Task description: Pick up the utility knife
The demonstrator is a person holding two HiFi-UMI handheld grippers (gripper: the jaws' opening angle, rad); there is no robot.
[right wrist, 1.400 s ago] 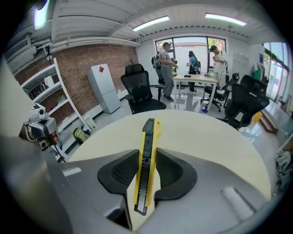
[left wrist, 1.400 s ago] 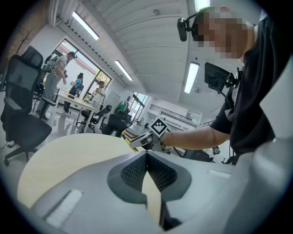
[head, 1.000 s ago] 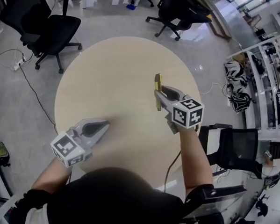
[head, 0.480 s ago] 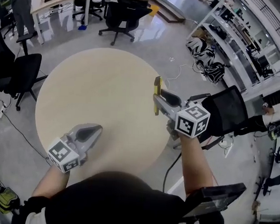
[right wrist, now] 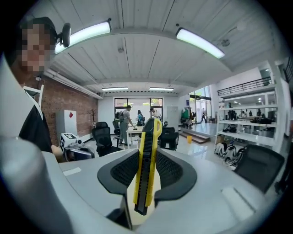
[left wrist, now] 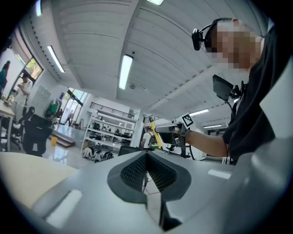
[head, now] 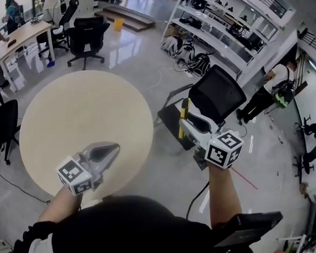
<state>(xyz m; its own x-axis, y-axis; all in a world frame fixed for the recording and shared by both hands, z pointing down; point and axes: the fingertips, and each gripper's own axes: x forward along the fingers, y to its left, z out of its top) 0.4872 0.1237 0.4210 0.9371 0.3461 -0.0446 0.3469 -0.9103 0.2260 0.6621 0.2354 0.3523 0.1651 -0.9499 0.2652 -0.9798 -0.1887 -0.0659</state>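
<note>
My right gripper (head: 185, 126) is shut on the yellow and black utility knife (head: 183, 115), which stands upright between its pads, high above the floor to the right of the round table (head: 69, 113). In the right gripper view the utility knife (right wrist: 147, 155) rises through the right gripper (right wrist: 146, 176). My left gripper (head: 111, 149) hangs above the table's near right edge with its jaws together and nothing in them. In the left gripper view the left gripper (left wrist: 146, 170) shows its pads meeting, and the knife (left wrist: 154, 133) appears far off.
A black office chair (head: 215, 97) stands on the grey floor just beyond my right gripper. Shelves (head: 226, 26) with bags line the back. People are at a desk (head: 20, 34) at the far left, and another person (head: 276, 84) stands at the right.
Both grippers have risen and swung to the right. The right one, still holding the knife, has left the tabletop and is now over the floor by the chair.
</note>
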